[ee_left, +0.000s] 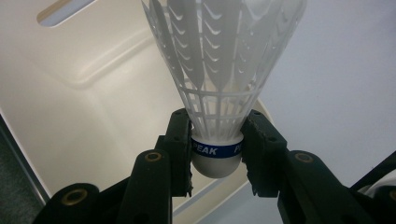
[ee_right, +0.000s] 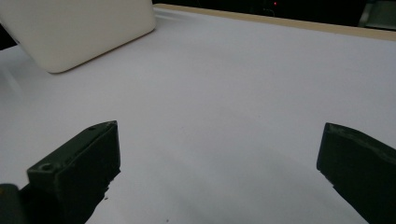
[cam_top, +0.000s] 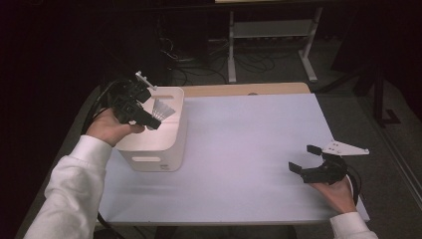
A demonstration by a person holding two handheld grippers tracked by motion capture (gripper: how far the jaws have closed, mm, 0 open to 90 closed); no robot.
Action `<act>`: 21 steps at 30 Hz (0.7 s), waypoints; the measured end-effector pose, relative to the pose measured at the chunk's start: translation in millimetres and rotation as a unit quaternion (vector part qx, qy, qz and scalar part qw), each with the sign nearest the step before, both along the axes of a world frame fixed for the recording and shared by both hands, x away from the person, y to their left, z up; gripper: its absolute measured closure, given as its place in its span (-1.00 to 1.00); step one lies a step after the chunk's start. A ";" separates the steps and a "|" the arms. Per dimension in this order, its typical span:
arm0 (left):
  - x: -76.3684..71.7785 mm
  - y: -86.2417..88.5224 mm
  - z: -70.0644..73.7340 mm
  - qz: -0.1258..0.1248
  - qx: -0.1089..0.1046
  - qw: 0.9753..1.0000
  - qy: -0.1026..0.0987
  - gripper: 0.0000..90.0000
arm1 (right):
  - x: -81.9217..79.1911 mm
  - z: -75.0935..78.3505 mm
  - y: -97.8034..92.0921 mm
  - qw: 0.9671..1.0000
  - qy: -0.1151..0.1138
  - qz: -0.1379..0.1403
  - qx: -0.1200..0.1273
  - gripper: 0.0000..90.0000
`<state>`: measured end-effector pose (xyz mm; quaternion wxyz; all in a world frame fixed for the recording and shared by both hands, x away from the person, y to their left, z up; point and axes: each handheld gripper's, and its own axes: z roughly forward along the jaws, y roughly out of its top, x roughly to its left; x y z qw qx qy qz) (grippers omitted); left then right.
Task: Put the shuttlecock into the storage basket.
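Note:
A white plastic shuttlecock (ee_left: 219,70) with a blue band around its rounded cork is clamped at the cork between my left gripper's (ee_left: 216,149) jaws. In the high view this left gripper (cam_top: 155,121) hangs over the open top of a cream bin (cam_top: 171,144) at the table's left, and the shuttlecock (cam_top: 162,109) points its skirt over the bin's inside. My right gripper (cam_top: 303,158) rests low near the table's right front edge, jaws wide apart with nothing between them. In the right gripper view the bin (ee_right: 79,28) stands far off at upper left.
The table (cam_top: 249,149) is covered by a pale lilac sheet with a wooden strip along its far edge. Behind it stand a white frame's legs (cam_top: 231,55) and tangled cables on a dark floor. The bin has a handle slot (cam_top: 146,159) on its near side.

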<state>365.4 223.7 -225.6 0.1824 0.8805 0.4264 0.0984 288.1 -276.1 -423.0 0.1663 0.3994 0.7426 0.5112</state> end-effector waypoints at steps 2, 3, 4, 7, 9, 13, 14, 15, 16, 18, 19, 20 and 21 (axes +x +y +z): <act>-0.3 0.5 -2.7 -0.003 0.002 1.000 0.004 0.45 | -0.2 0.2 0.1 1.000 0.000 0.000 0.001 -1.00; -0.7 0.5 -4.1 -0.004 0.001 1.000 0.005 0.45 | -0.3 0.2 -0.2 1.000 0.000 0.001 0.001 -1.00; -1.0 0.9 -5.4 -0.005 0.003 1.000 0.005 0.45 | -0.2 0.2 -0.4 1.000 -0.001 0.001 0.001 -1.00; -1.6 2.4 -9.5 -0.005 0.002 1.000 0.007 0.45 | -0.5 0.3 -0.4 1.000 -0.001 0.001 0.001 -1.00; -1.7 3.7 -12.0 -0.004 0.003 1.000 0.005 0.45 | -0.5 0.5 -0.1 1.000 -0.003 0.001 -0.001 -1.00; -1.2 6.9 -17.3 -0.003 0.003 1.000 0.008 0.44 | -0.4 0.2 0.2 1.000 0.000 0.001 0.000 -1.00; -1.0 7.8 -19.1 -0.003 0.002 1.000 0.009 0.44 | -0.3 0.1 0.2 1.000 0.000 0.001 0.000 -1.00; -0.9 8.5 -21.1 -0.001 0.001 1.000 0.010 0.44 | -0.4 0.1 0.0 1.000 0.000 0.001 0.000 -1.00; -0.7 9.4 -23.1 0.000 0.002 1.000 0.012 0.44 | -0.4 0.2 0.0 1.000 0.000 0.000 0.000 -1.00; -0.4 11.0 -27.0 0.000 0.003 1.000 0.013 0.44 | -0.5 0.2 -0.2 1.000 0.000 0.000 0.000 -1.00; -0.4 11.4 -28.3 0.003 0.002 1.000 0.013 0.45 | -0.6 0.2 -0.2 1.000 -0.001 0.000 0.001 -1.00; -0.2 12.2 -29.7 0.002 0.003 1.000 0.013 0.44 | -0.6 0.1 -0.2 1.000 -0.001 0.000 0.000 -1.00; -0.2 13.1 -31.0 0.003 0.007 1.000 0.013 0.44 | -0.6 0.1 -0.2 1.000 -0.001 0.000 0.000 -1.00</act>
